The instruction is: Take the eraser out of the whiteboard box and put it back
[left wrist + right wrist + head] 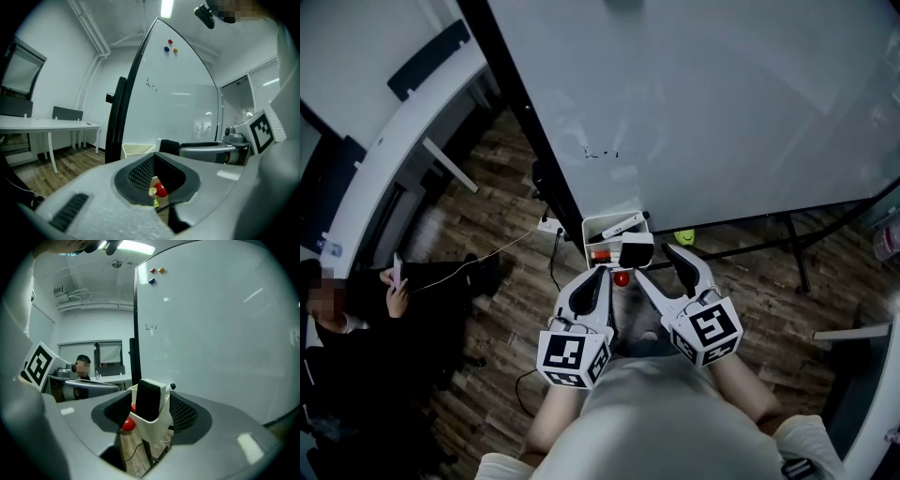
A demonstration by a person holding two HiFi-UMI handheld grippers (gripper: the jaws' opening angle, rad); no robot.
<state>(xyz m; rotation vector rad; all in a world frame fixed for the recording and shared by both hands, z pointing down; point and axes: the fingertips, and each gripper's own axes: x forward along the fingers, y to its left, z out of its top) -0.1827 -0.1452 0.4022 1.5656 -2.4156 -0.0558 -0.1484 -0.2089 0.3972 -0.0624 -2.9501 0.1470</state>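
The eraser [149, 399] stands upright in the whiteboard box [598, 228], at the box's 4 o'clock corner in the head view, its dark felt face towards the right gripper's camera and its white shell behind. It looks light: a stiff plastic back with a soft pad that would give a little under pressure. The sounder hold is probably across the hard side edges of its upper half, which rises above the box rim, rather than felt against back. A straight upward lift should clear the thin wall without dragging the box, which looks like light plastic hung at the whiteboard's [703, 103] lower edge. A marker [623, 223] lies in the box at about 12 o'clock from the eraser, and a small red round thing [622, 278] shows just below the box at 6 o'clock. The right tongs [656, 261] stand wide apart with the eraser and the box corner between the pads, neither pad pressing on anything. The left tongs [602, 274] at 9 o'clock from them are closed tip to tip and hold nothing. Farther out at 9 o'clock a person [356, 309] sits on the wooden floor side, beyond them a white desk [394, 122].
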